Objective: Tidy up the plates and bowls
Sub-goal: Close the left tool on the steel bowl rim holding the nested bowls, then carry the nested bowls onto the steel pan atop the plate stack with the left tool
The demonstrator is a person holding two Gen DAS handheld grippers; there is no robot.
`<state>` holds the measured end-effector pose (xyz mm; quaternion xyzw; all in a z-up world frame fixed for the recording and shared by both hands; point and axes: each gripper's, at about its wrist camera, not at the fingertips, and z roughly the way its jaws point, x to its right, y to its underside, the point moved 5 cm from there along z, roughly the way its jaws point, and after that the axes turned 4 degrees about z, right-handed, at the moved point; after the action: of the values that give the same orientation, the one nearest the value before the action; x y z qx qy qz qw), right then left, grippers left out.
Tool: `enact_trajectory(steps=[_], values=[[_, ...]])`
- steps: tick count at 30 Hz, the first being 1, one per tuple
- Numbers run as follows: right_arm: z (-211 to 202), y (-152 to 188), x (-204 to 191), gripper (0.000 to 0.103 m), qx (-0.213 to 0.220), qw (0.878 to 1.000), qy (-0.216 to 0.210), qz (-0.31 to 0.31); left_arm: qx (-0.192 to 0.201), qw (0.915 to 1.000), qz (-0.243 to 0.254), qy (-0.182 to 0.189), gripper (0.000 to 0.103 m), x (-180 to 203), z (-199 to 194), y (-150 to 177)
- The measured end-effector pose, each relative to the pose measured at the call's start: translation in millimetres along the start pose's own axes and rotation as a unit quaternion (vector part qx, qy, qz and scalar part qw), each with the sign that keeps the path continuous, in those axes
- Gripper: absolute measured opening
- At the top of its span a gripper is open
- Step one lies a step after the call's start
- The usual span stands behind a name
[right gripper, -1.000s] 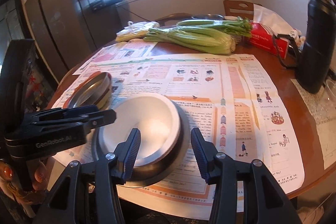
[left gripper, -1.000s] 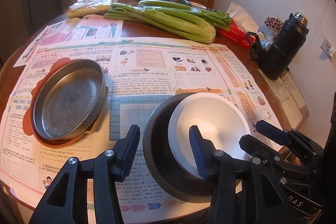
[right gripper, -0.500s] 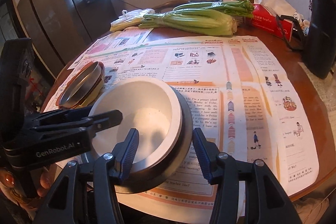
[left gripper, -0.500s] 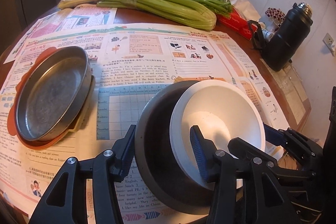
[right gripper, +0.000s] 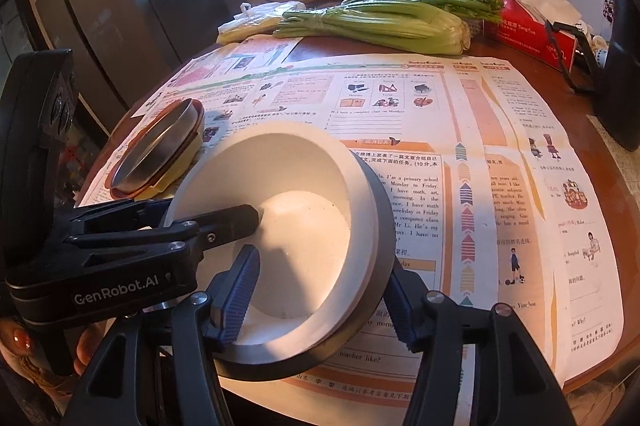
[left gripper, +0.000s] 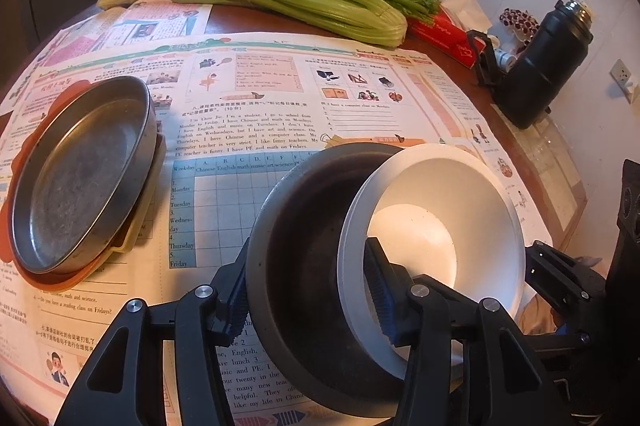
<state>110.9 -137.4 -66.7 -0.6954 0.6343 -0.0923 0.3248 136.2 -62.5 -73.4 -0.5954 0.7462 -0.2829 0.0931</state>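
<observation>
Both grippers tilt steeply downward, close together. The left gripper point(left gripper: 306, 296) has its fingers point(left gripper: 382, 290) astride two nested rims. The right gripper point(right gripper: 320, 300) has just been opening, its fingers point(right gripper: 238, 292) straddling both rims.

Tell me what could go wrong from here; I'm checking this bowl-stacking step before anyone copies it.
1. The white bowl sits tilted inside the dark metal bowl. The right gripper has just been opening its jaws with both rims between them, so the white bowl may slide or clatter.
2. The left gripper clamps the same bowls close by, so the fingers could collide.
3. The bowls are near the table edge and might tip off.
</observation>
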Motion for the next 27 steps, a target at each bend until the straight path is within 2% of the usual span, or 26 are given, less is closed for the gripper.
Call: enact_trajectory(steps=[18, 27], values=[[-7.0, -13.5, -16.4, 0.060, 0.014, 1.000, -0.013, -0.003, 0.029, 0.9995, -0.006, 0.005, 0.053, -14.6, -20.7, -12.4], [-18.6, -29.5, -30.8, 0.060, 0.030, 0.999, -0.026, -0.013, 0.061, 0.9981, -0.003, -0.002, 0.053, -22.4, -51.5, -23.7]])
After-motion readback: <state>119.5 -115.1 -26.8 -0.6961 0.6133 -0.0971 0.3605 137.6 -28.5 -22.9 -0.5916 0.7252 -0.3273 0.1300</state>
